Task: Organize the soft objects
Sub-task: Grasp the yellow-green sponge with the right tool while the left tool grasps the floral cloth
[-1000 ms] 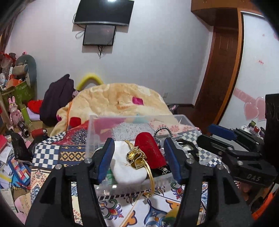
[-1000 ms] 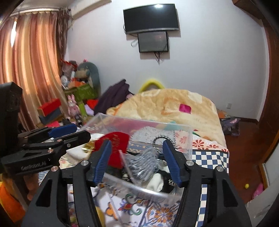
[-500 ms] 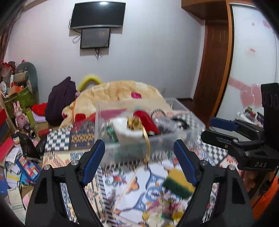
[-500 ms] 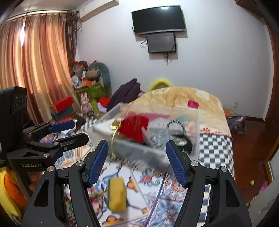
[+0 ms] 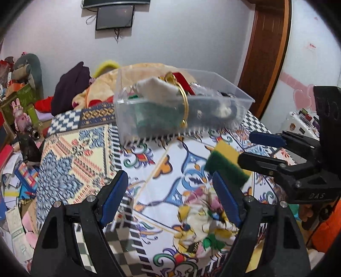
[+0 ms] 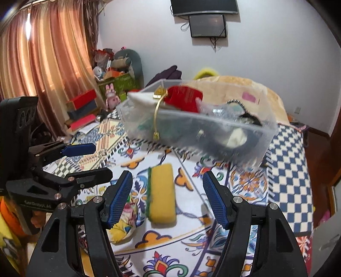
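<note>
Sponge (image 6: 162, 192), yellow with a green face, lies flat on your patterned bedspread (image 6: 285, 181), near its middle, between your spread right gripper (image 6: 167, 198) fingers and touching neither. Your left gripper (image 5: 170, 197) is spread too, empty. Beyond stands the clear bin (image 5: 234, 97) of soft things.

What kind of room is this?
Most likely a lived-in bedroom: a bed with a patterned bedspread, a wall TV, curtains and stuffed toys piled in the corner.
</note>
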{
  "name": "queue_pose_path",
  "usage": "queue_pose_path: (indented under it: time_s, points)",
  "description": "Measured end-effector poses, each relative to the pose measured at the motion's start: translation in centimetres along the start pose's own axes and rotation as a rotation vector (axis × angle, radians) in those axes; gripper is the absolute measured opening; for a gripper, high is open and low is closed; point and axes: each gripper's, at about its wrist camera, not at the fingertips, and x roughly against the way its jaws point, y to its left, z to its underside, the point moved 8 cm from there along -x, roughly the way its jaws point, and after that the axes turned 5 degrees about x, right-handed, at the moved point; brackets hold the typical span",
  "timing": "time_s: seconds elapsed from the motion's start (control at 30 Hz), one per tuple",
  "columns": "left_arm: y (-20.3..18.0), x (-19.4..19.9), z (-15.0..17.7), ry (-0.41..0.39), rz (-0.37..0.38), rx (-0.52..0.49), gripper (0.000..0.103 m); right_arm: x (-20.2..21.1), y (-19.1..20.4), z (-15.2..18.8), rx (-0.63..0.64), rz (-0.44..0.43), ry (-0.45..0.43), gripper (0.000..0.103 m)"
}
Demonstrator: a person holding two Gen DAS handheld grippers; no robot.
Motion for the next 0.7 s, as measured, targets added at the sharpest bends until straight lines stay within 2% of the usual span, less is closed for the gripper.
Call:
queue_pose_path:
  time_s: [0.1, 0.27, 0.33, 0.43, 0.57, 0.63, 0.7]
  points:
    - [-0.1, -0.3, 0.9, 0.016, 0.013, 0.007, 0.082, -0.3, 0.1, 0.7, 0.000, 0.002, 0.014, 0.063]
    - [-0.6, -1.0, 2.4, 0.047, -0.003, -0.028, 0.079, -0.6, 0.7, 1.6, -0.001, -0.025, 0.044, 0.047]
    - [-0.8, -1.2, 2.8, 0.057, -0.002, -0.046, 0.070, -0.9, 1.0, 1.9, 0.005, -0.036, 0.057, 0.036]
    - [-1.1, -1.4, 3.2, 0.068, 0.011, -0.056, 0.060, -1.1, 1.3, 2.2, 0.013, -0.044, 0.066, 0.027]
    - [-1.3, -1.5, 3.5, 0.056, 0.016, -0.069, 0.044, -0.9, 1.1, 2.0, 0.003, -0.039, 0.054, 0.027]
    - [-1.7, -1.6, 3.7, 0.054, 0.028, -0.080, 0.030, -0.7, 0.8, 2.0, -0.007, -0.038, 0.047, 0.026]
    - [-1.9, -1.5, 3.8, 0.055, 0.039, -0.085, 0.025, -0.4, 0.5, 1.9, -0.023, -0.044, 0.037, 0.026]
